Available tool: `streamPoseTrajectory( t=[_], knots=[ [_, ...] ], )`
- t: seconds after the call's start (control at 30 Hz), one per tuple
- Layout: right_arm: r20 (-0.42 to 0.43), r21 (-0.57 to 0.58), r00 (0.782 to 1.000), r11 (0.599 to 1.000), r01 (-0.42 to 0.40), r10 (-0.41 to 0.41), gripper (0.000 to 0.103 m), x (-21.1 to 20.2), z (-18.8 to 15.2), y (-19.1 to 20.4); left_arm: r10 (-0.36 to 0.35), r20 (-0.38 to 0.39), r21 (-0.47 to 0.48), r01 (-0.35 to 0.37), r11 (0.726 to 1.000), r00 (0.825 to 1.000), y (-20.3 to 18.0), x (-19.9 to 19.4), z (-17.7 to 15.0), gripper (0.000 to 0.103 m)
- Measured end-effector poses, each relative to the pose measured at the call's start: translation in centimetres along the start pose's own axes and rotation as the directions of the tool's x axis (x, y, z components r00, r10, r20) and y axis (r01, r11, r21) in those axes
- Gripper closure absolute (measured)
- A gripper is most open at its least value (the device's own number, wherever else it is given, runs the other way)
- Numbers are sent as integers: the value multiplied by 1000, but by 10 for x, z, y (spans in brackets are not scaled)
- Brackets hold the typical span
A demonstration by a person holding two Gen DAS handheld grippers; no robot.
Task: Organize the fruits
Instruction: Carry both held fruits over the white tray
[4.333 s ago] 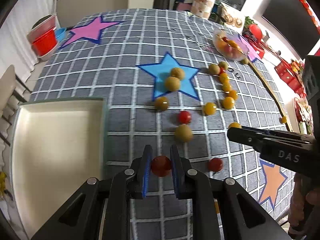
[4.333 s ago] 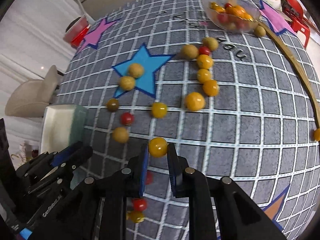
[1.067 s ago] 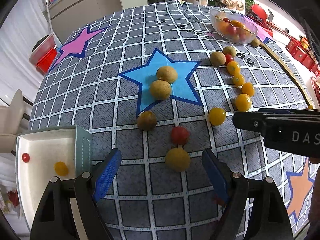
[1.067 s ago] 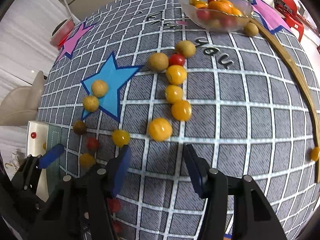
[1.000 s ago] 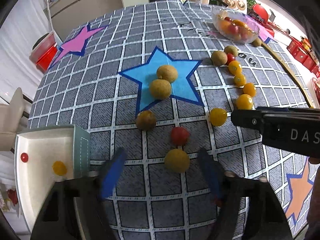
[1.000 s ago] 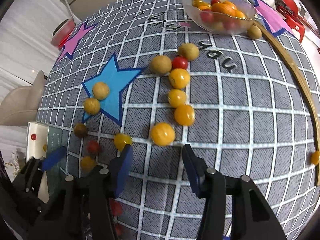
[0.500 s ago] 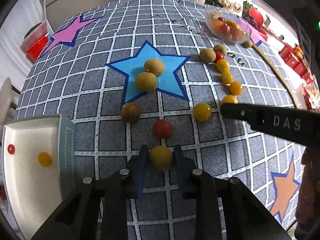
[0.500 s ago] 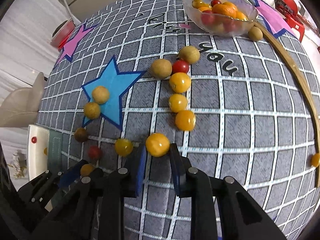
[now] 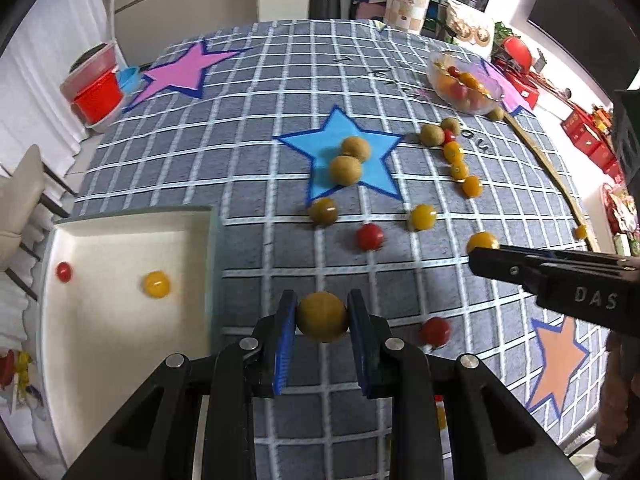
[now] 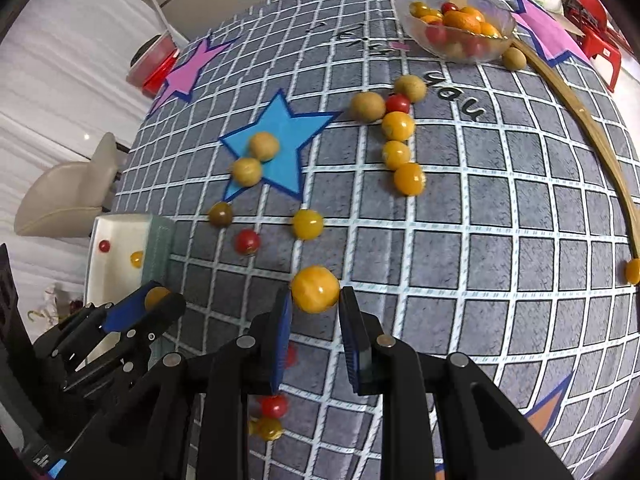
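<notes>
A round tan-brown fruit (image 9: 322, 317) sits clamped between the blue pads of the left gripper (image 9: 322, 322), its jaws closed on it at its widest part, so the ball cannot roll out. It hangs just beside the near corner of the shallow white rectangular tray (image 9: 120, 216), which lies at the left of the tabletop. That is probably where it goes, since a small red cherry tomato (image 9: 64, 271) and a small yellow tomato (image 9: 156, 284) lie in the tray, well apart from each other.

The right gripper (image 10: 316, 300) likewise has its jaws clenched on a round orange-yellow fruit (image 10: 315, 289), gripped across the middle and apparently raised off the grey white-gridded cloth (image 10: 480, 240). Holding one fruit in each gripper suggests both are meant for the tray in one trip.

Many fruits remain loose on the cloth, two brown ones on the blue star (image 9: 376, 148), and a clear glass bowl of mixed fruit (image 10: 460, 28) stands at the far edge, so the sorting looks barely begun.
</notes>
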State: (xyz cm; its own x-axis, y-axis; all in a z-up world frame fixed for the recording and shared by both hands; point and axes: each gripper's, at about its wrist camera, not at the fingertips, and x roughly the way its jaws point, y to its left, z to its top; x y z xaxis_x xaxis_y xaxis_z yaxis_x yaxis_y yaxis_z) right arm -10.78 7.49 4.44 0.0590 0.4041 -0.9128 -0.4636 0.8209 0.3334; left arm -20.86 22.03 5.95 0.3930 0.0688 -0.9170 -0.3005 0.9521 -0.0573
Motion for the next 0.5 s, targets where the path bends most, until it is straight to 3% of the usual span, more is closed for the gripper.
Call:
streamPoseTrajectory(
  t=[0.23,0.5],
  knots=[
    [-9,-72,1000,997,-20,20,77,0,3,38,48,17,-63,-47,997,999,38,-16,-11,76],
    [-44,-189,997,980,-67,60,77,17,8,110,122,16,-181,-117,977,992,103,-27,-32,76]
  ],
)
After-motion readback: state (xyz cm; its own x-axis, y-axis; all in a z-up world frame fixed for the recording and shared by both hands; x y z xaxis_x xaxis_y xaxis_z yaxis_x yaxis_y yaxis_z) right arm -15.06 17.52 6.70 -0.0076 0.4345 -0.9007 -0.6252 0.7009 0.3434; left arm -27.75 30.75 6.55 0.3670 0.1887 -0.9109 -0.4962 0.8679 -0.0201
